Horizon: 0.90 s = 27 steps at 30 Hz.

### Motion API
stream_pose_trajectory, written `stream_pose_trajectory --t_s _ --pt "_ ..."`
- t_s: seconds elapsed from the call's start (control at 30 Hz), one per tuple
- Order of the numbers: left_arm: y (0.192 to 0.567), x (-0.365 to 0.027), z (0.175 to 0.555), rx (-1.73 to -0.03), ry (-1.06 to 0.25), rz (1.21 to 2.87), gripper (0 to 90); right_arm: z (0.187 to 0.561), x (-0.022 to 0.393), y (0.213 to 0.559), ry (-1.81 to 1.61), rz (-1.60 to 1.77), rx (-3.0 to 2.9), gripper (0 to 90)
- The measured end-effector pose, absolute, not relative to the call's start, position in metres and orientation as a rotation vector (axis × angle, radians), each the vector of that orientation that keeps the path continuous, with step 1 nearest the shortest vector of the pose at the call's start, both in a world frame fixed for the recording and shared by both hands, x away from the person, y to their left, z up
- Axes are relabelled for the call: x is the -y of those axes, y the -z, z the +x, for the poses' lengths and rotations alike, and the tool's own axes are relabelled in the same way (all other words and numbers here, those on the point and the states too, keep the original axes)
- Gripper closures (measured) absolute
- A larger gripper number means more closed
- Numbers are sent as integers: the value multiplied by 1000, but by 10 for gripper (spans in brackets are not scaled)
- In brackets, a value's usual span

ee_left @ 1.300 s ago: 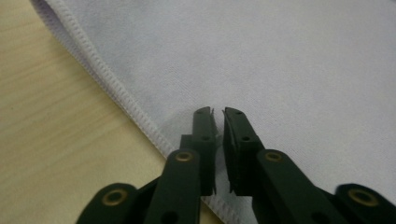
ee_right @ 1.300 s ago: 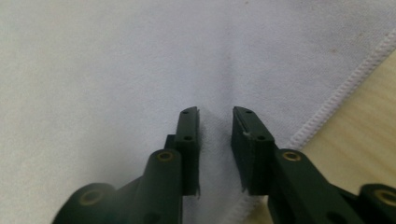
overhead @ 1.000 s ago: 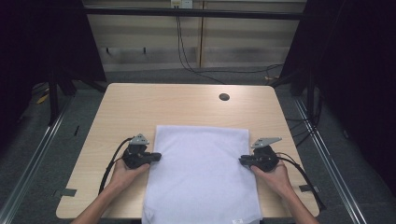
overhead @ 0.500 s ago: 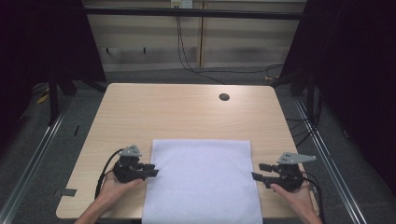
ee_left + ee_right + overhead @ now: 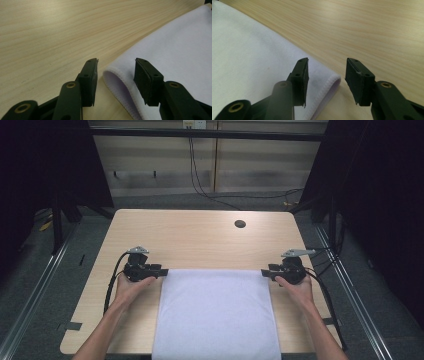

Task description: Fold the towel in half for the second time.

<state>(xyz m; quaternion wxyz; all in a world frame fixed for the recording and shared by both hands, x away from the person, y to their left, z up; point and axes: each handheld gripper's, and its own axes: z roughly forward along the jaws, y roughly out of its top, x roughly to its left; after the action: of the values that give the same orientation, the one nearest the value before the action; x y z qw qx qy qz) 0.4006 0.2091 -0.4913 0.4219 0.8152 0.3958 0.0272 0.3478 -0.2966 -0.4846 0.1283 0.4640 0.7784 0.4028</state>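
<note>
On the near half of the wooden table (image 5: 200, 240), found a white cloth (image 5: 216, 315) lying flat in a neat rectangle, near edge hanging over the table's front edge, far edge running straight between the two grippers. At the far left corner of the cloth, noted the left gripper (image 5: 161, 270), held in the left hand (image 5: 131, 287), lying level and pointing inward. Seen from the left gripper view: jaws apart, having just been opening, with the rounded, doubled corner of the cloth (image 5: 175, 57) lying between the pads (image 5: 90, 82) but pressed by neither; nothing gripped. At the far right corner, noted the right gripper (image 5: 265, 272), held in the right hand (image 5: 298, 290), likewise level and pointing inward. Seen from the right gripper view: jaws apart after closing slightly, hemmed corner of the cloth (image 5: 249, 57) lying under and between the pads (image 5: 303, 82), again not clamped. Cables trailing back from both grippers along the forearms. Near the far right of the tabletop, recorded a small dark round hole (image 5: 240, 224), well apart from the cloth.
</note>
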Motion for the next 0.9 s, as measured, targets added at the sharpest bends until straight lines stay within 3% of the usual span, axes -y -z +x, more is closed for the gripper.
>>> stream_pose_trajectory --t_s 0.13,0.27,0.4,0.5,0.53,0.57,0.6,0.73,0.9 --pt "496 -204 402 -972 -74 2081 500 356 293 491 -1106 1353 -2285 535" --pt "501 -200 404 -955 -81 2126 537 358 292 495 -1099 1339 -2308 541" --pt "501 -198 402 -943 -47 2132 694 361 287 503 -1068 1330 -2359 576" --pt "501 -199 402 -922 1 2111 830 359 285 501 -1074 1318 -2389 764" --pt "501 -199 402 -922 1 2111 853 359 285 501 -1074 1318 -2389 764" --pt "499 -201 402 -912 1 2100 864 359 286 500 -1104 1309 -2395 834" --pt "498 -202 402 -915 8 2086 867 359 287 498 -1113 1319 -2393 846" --pt "490 -203 408 -899 -11 2112 870 364 293 487 -1192 1342 -2363 860" --pt "458 -201 421 -880 -91 2031 871 378 294 462 -1211 1328 -2300 863"
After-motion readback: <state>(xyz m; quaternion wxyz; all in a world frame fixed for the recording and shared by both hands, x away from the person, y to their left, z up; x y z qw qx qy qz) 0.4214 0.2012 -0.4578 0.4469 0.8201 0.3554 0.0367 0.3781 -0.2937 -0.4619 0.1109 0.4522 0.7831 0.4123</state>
